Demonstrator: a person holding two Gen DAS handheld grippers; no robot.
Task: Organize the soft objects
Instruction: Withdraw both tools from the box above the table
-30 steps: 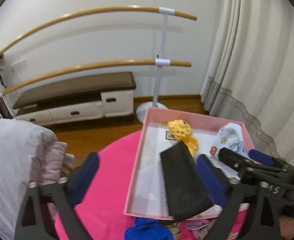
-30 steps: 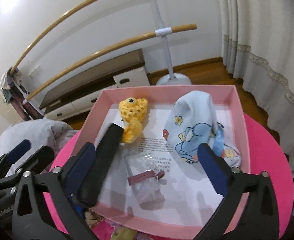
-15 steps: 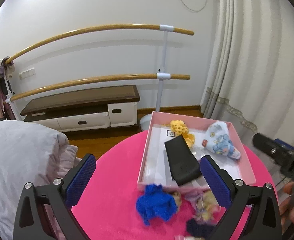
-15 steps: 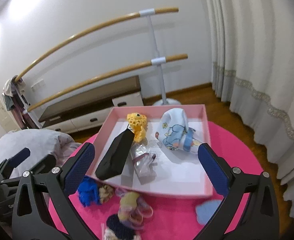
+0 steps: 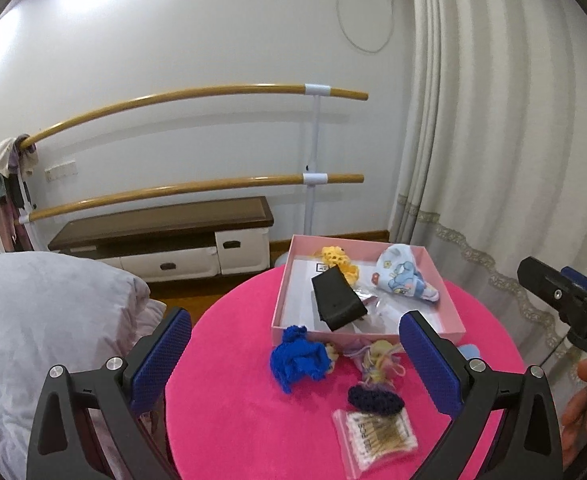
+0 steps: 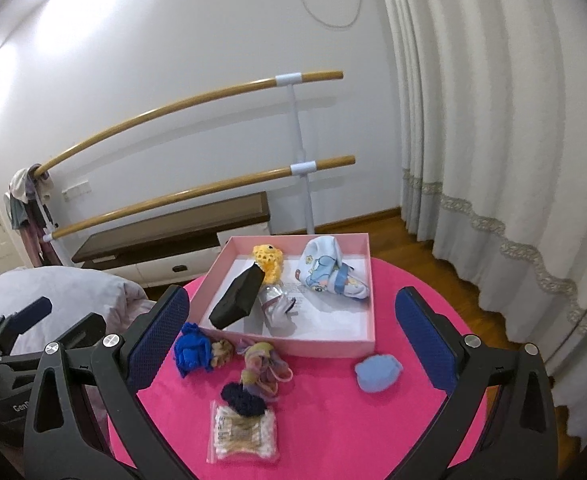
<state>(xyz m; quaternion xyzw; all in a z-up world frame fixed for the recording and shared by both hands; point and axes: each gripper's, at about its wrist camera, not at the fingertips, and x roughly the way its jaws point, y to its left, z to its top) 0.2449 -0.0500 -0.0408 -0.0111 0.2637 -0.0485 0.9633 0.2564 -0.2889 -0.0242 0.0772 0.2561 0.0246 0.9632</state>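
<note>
The worktop is covered in matt pink cloth with a short nap. The box is made of smooth pink card and lined with white paper. A blue scrunchie is knitted of fuzzy yarn. The cotton swabs are sealed in glossy clear plastic. The bars are varnished wood

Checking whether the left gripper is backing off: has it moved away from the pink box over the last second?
Yes. The left gripper has pulled up and back: the pink box now looks smaller and farther beyond its open fingers.
</note>
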